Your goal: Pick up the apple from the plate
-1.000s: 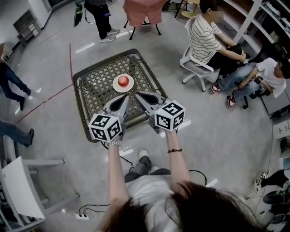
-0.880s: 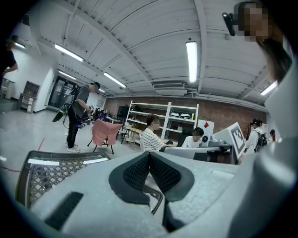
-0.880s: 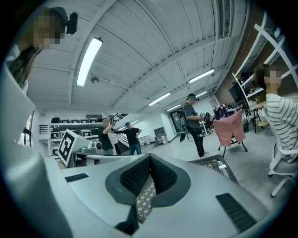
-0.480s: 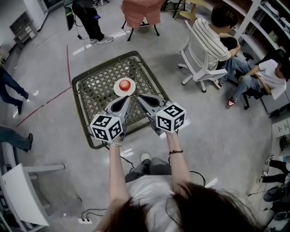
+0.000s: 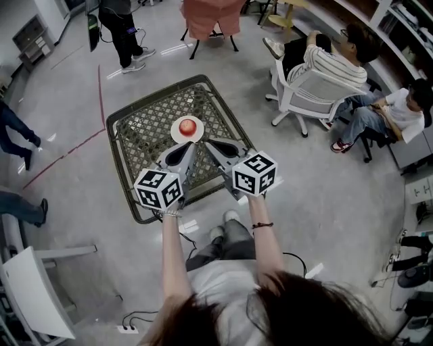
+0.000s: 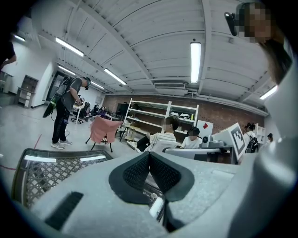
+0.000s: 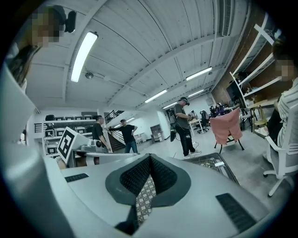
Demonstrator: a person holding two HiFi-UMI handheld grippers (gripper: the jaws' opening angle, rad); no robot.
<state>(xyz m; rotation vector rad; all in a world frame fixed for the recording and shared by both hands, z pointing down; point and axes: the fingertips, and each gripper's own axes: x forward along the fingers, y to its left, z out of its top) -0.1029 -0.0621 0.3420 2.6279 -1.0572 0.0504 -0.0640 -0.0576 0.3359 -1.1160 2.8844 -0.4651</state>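
A red apple (image 5: pixel 187 126) sits on a small white plate (image 5: pixel 178 134) near the middle of a low metal mesh table (image 5: pixel 139 132) in the head view. My left gripper (image 5: pixel 191 144) and right gripper (image 5: pixel 208 142) point at the plate from its near side, tips close together just short of its rim and apart from it. Both are shut with nothing in them. In the left gripper view the black pads (image 6: pixel 135 173) of the left gripper (image 6: pixel 149 153) meet. In the right gripper view the right gripper (image 7: pixel 150 157) is likewise shut. Neither gripper view shows the apple.
A person sits in a white swivel chair (image 5: pixel 298 91) right of the table, another further right (image 5: pixel 385 111). A chair draped in pink cloth (image 5: pixel 211 15) and a standing person (image 5: pixel 122 27) are beyond the table. A white chair (image 5: pixel 37 284) stands at lower left.
Both grippers stay shut and hold almost the same spot before the plate. The person in the swivel chair has turned away, and the standing person beyond the table has walked left.
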